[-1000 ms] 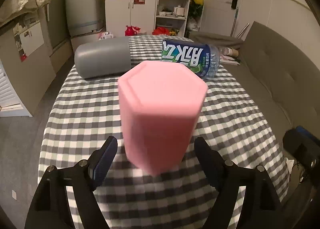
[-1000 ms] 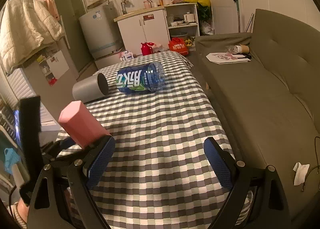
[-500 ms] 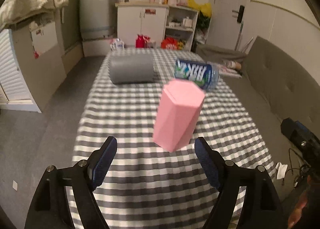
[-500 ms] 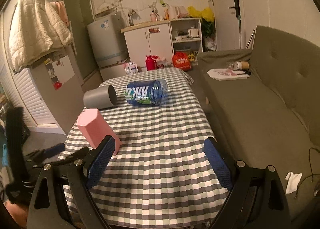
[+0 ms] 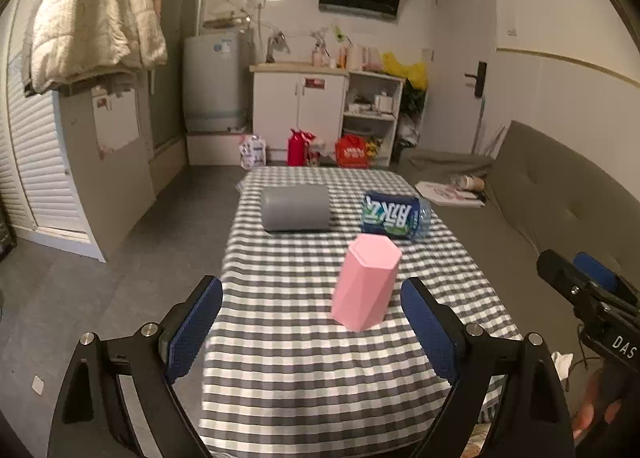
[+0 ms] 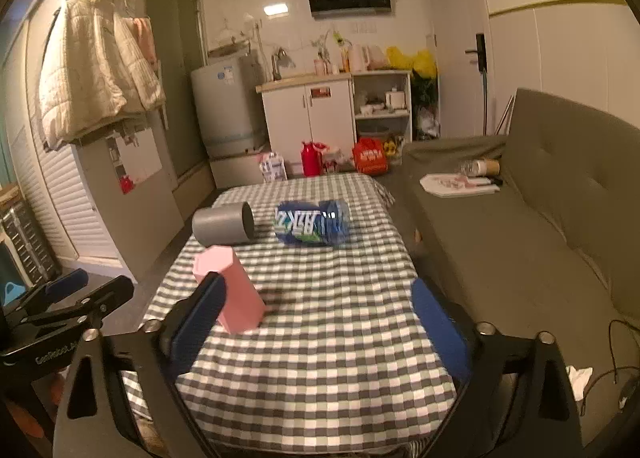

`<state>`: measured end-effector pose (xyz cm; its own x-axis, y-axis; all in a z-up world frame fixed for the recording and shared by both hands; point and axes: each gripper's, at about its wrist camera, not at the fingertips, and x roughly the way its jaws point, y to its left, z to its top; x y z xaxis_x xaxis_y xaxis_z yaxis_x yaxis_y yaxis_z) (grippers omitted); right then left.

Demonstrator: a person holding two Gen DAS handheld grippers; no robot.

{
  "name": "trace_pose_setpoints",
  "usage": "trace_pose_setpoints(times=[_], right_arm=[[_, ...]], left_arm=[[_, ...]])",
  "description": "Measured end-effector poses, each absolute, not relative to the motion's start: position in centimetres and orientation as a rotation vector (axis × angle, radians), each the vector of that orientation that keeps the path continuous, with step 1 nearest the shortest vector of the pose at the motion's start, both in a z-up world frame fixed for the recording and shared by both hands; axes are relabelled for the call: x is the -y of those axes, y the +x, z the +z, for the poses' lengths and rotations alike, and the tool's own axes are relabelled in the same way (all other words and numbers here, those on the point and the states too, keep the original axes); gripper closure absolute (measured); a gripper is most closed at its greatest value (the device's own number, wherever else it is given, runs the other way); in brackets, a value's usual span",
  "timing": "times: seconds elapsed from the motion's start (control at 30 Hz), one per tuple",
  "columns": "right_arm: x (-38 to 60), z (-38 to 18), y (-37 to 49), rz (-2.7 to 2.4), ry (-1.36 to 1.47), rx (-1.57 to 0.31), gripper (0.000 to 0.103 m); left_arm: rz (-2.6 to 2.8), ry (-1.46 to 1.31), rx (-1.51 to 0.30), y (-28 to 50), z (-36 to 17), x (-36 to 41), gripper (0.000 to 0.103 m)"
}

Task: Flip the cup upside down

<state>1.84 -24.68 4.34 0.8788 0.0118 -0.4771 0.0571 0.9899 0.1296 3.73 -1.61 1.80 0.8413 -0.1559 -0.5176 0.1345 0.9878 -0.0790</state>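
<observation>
Left wrist view puts the pink hexagonal plastic cup (image 5: 366,283) right of centre, closed end up on the checked worktop (image 5: 288,346), long axis near vertical, ahead of the wide-open, empty left gripper (image 5: 312,334). The right gripper (image 6: 316,326), equally spread and empty, has it at frame left.

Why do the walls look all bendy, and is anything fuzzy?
Left wrist view: the fisheye lens curves the walls and darkens the corners; the pink cup looks fairly sharp. Right wrist view: same bending, and the blue bottle and the right tool's blue pads look smeared.
</observation>
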Motion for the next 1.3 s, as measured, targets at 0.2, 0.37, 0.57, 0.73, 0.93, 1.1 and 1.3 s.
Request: trace_pose_setpoints(times=[0.2,0.37,0.57,0.73,0.93,1.1,1.3], right_arm=[[23.6,4.0,1.3,-0.039,0.101,-0.447,0.0],[22.7,2.2,0.9,-0.041,0.061,-0.445,0.0],[21.7,1.2,0.7,-0.005,0.008,-0.455,0.0],[22.0,1.0,0.5,-0.013,0.023,-0.448,0.0],[22.6,1.0,0.3,-0.034,0.051,-0.44,0.0],[22.8,1.0,0.1,-0.037,0.052,-0.435,0.0],[22.8,1.0,0.1,-0.037,0.054,-0.435,0.0]], left_arm=[[-0.112,-0.021,-0.463,2.3,1.6,0.9,0.001],[-0.097,0.001,-0.451,1.4,-0.4,1.1,0.001],[-0.094,0.011,-0.448,1.2,-0.9,1.4,0.001],[-0.09,0.006,-0.453,1.1,-1.1,1.3,0.001],[-0.09,0.008,-0.452,1.0,-1.1,1.3,0.001],[-0.089,0.007,-0.452,1.0,-1.1,1.4,0.001],[-0.081,0.003,-0.454,0.9,-1.1,1.3,0.001]])
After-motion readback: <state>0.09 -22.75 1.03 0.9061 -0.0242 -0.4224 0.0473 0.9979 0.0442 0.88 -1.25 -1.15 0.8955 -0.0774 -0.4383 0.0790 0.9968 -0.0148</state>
